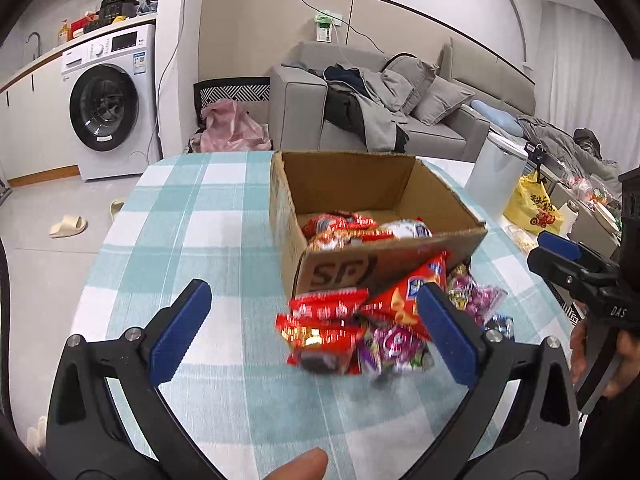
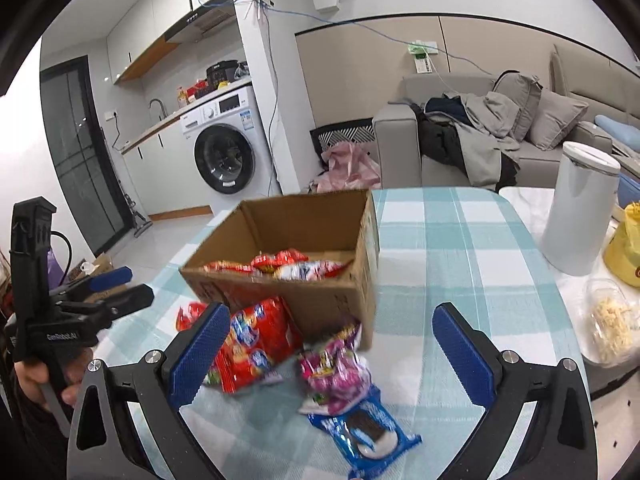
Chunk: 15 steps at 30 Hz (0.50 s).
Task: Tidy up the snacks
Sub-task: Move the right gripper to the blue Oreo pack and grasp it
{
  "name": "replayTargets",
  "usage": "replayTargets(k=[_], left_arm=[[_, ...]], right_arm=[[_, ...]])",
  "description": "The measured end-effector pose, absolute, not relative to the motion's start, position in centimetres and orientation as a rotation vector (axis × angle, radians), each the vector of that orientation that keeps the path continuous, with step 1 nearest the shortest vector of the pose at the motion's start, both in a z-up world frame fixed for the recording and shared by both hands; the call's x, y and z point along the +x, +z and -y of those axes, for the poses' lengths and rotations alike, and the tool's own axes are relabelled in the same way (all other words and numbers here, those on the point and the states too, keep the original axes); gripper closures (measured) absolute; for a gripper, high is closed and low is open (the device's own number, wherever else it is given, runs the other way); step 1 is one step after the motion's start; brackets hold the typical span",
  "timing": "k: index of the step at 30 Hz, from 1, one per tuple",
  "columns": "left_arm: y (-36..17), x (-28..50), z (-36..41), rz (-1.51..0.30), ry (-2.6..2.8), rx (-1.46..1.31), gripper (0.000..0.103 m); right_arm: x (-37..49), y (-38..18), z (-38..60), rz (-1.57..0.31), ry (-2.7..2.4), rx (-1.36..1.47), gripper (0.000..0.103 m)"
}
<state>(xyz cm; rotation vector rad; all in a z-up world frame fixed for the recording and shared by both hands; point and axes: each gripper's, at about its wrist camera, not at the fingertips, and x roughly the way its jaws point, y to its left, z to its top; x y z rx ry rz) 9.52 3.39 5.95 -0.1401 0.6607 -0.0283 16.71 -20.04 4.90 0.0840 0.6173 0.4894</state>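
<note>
An open cardboard box [image 1: 384, 268] [image 2: 320, 300] stands on the checked tablecloth with several red snack packs inside [image 1: 352, 228] [image 2: 288, 266]. In front of it lies a pile of loose snacks: red packs [image 1: 324, 328] [image 2: 256, 344], a purple candy bag [image 1: 392, 344] [image 2: 336, 372] and a blue cookie pack [image 2: 368, 436]. My left gripper [image 1: 316, 336] is open, its jaws wide on either side of the pile. My right gripper [image 2: 332, 356] is open over the purple bag, and it also shows at the right edge of the left wrist view [image 1: 560, 256].
A white cylindrical container [image 2: 576, 208] [image 1: 496, 184], a yellow bag [image 1: 536, 208] and a clear food tub [image 2: 612, 328] sit on the side table at right. The table edge curves away left; a washing machine [image 1: 108, 104] and sofa [image 1: 400, 100] stand behind.
</note>
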Motion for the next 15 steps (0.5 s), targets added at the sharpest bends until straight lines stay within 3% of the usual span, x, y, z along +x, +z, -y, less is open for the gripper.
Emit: replayTargets(k=[15], left_arm=[[0.8, 7.0, -3.2, -0.755, 0.009, -0.128, 0.001]], right_arm=[[16.0, 0.5, 21.0, -0.774, 0.525, -0.002, 0.000]])
